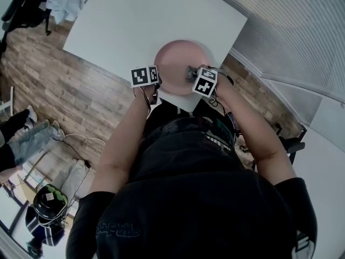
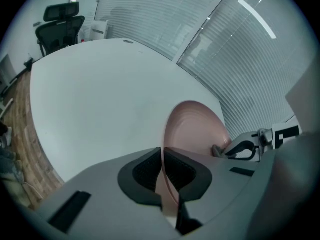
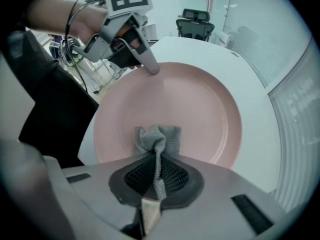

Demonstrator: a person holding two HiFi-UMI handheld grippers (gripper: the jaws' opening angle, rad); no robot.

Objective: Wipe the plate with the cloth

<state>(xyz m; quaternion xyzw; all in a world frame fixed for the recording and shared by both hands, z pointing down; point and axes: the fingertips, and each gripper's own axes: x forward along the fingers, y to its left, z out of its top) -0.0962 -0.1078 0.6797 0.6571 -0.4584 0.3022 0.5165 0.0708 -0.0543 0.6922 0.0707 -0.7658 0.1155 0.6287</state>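
Downward over the person's own torso, a white tabletop [image 1: 135, 20] fills the upper frame, with a wooden floor [image 1: 59, 90] to its left. A round pink plate [image 1: 180, 55] sits by the tabletop's corner nearest the person, just inside the near edge.

The left gripper [image 2: 162, 171] has its jaws clamped on the plate's rim, which passes edge-on between the dark ribbed pads [image 2: 145, 171]. The right gripper [image 3: 157, 176] has its jaws closed on a grey knitted cloth [image 3: 157, 136]. The bunched end of the cloth rests on the plate's surface, near the rim closest to the person.

Each gripper carries a marker cube [image 1: 144, 75] printed with black-and-white square patterns, not letters. Pale print on the person's dark shirt [image 1: 118, 230] is too blurred to read. A black office chair [image 2: 60, 26] stands beyond the tabletop's far edge.
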